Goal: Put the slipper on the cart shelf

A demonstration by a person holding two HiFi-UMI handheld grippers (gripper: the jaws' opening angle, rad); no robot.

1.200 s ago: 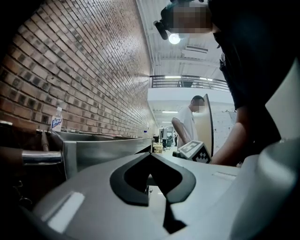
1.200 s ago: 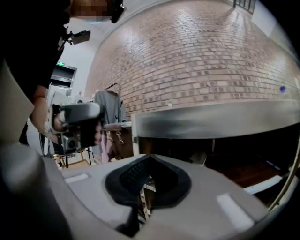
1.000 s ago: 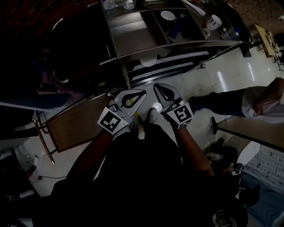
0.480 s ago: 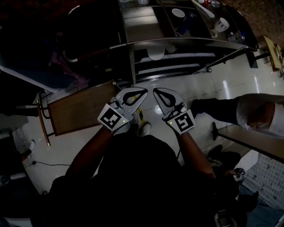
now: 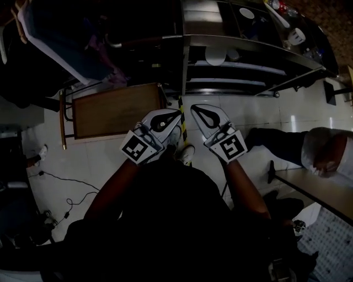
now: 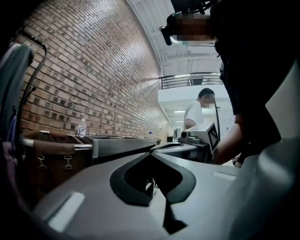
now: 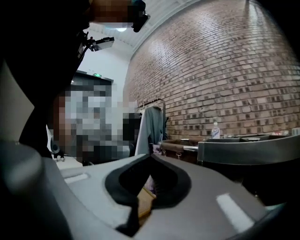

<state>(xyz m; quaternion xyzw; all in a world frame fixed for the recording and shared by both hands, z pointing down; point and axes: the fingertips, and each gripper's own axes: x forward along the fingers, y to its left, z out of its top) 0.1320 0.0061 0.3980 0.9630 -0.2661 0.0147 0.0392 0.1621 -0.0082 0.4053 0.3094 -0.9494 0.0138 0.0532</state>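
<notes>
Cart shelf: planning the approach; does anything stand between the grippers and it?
Nothing visible: only floor lies between the left gripper, right gripper and the cart shelf; the wooden table stands aside. No slipper shows.

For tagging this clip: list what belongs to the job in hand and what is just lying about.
Job: steel cart, its shelf; left gripper and right gripper, both shut, empty. No slipper made out.
Lying about: wooden table, floor cable, white bowl on the cart top, plastic bottle.
</notes>
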